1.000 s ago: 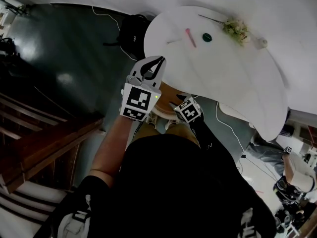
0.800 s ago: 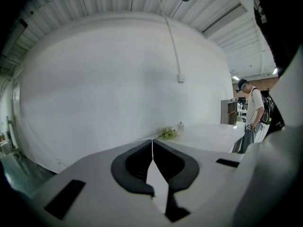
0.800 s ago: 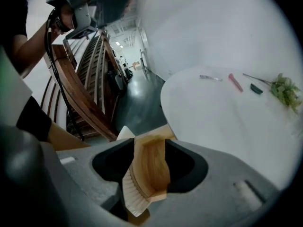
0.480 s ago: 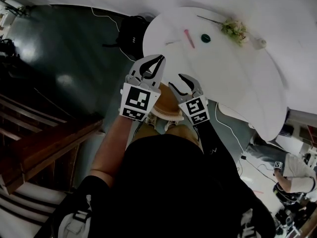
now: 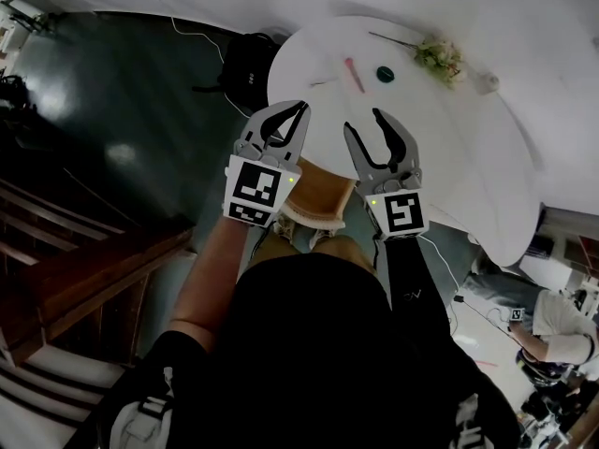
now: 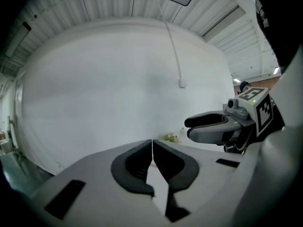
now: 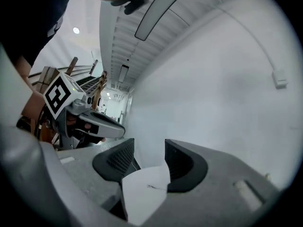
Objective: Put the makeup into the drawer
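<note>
On the white round table (image 5: pixel 449 148) lie a slim pink makeup stick (image 5: pixel 354 73) and a small dark green round piece (image 5: pixel 385 74). No drawer can be made out. My left gripper (image 5: pixel 298 112) is held up short of the table's near edge, jaws shut with nothing between them (image 6: pixel 152 143). My right gripper (image 5: pixel 364 123) is beside it over the table's near edge, open and empty (image 7: pixel 149 157). Each gripper shows in the other's view: the right one (image 6: pixel 208 126), the left one (image 7: pixel 97 123). Both gripper views face a plain white wall.
A sprig of pale flowers (image 5: pixel 440 59) lies at the table's far side. A tan wooden seat (image 5: pixel 318 195) sits under the grippers. A black bag (image 5: pixel 248 64) rests on the dark floor, wooden stairs (image 5: pixel 75 269) are at left, and a person (image 5: pixel 562 316) crouches at lower right.
My right gripper has come up from low beside my body and moved forward to stand level with the left, its open jaws now showing. The left gripper has hardly moved.
</note>
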{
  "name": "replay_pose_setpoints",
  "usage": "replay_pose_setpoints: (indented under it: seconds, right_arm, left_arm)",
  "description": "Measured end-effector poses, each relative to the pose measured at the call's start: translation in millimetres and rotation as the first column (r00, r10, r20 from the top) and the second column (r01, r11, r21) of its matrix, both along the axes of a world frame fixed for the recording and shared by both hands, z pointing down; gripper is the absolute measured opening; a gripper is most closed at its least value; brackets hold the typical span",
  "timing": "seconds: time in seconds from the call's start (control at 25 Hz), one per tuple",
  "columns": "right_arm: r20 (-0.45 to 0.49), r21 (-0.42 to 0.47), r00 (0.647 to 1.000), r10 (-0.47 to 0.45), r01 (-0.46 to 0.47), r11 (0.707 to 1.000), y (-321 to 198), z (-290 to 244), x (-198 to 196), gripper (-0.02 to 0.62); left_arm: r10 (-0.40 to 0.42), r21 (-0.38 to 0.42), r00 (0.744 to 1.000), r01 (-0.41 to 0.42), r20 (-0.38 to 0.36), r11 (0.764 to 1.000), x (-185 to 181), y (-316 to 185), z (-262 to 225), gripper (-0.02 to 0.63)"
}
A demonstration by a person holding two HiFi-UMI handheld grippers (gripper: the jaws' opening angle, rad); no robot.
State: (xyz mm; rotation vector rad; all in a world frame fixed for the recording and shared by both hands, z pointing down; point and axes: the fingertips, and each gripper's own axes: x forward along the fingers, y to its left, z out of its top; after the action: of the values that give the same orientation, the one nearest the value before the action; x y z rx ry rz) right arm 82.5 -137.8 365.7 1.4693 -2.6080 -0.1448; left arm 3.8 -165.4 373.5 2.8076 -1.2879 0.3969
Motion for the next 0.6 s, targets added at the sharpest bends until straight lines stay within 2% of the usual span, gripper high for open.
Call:
replay_pose_setpoints:
  seconds: [0.2, 0.32, 0.48, 0.6]
  right_arm:
    - [0.002, -0.051, 1.000, 0.017, -0.017, 0.999, -5, 14, 7, 0.200]
    - [-0.029, -0.073, 0.999, 0.019, -0.021, 0.997, -17, 24, 11, 0.199]
    - [-0.093, -0.172, 0.995, 0.032, -0.047, 0.984, -49, 53, 19, 0.199]
    - [-0.134, -0.261, 0.990, 0.046, -0.080, 0.962, -78, 90, 35, 0.189]
  left_arm:
    - [0.001, 0.004, 1.000, -0.001, -0.004, 1.000, 3, -1, -1, 0.011]
    - [-0.005, 0.007, 1.000, 0.005, 0.002, 1.000, 5, -3, 0, 0.011]
    - [-0.008, 0.001, 1.000, 0.008, 0.014, 1.000, 4, -5, 4, 0.011]
    - [-0.016, -0.008, 1.000, 0.016, 0.014, 1.000, 4, -6, 9, 0.011]
